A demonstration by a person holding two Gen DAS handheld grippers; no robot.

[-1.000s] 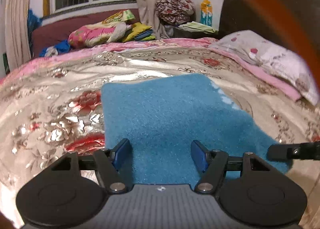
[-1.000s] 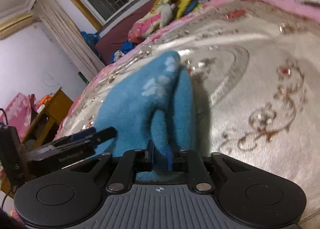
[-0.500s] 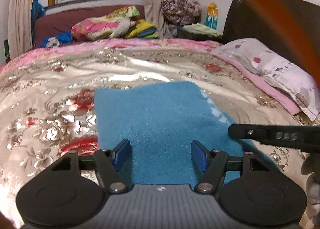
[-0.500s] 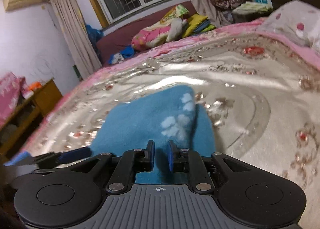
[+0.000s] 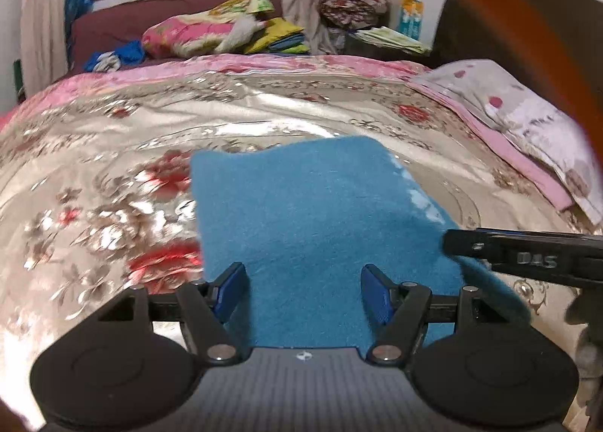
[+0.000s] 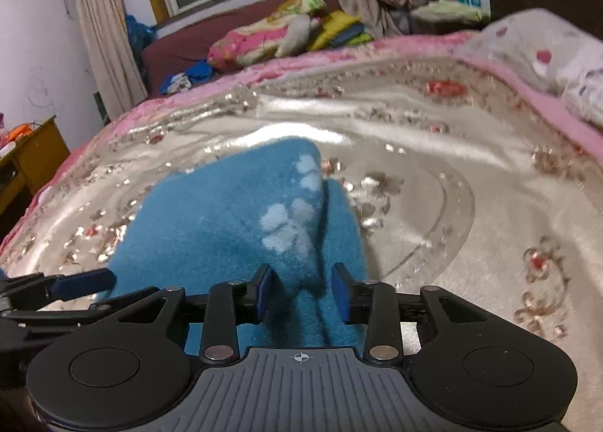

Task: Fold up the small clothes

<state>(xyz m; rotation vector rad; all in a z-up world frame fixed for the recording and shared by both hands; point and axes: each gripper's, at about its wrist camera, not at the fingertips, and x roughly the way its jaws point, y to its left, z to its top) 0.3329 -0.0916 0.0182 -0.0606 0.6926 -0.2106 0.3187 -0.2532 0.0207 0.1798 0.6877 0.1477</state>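
A blue fleece cloth with pale paw prints lies on the shiny floral bedspread. My left gripper is open over the cloth's near edge, with the fabric flat below its blue pads. In the right wrist view a raised fold of the cloth runs between the jaws of my right gripper. Those jaws are opening, and the pads stand apart from the fold. The right gripper's fingers show at the cloth's right edge in the left wrist view. One left finger reaches in at the cloth's left side.
A pillow in a pink-trimmed case lies at the bed's right. Piled bedding and clothes sit on a dark red couch under the window. A wooden cabinet stands left of the bed. An orange strap crosses the upper right.
The right gripper came in from the right with the pinched cloth edge, levelled out, and its jaws have parted off the fold. The left gripper stayed open in place.
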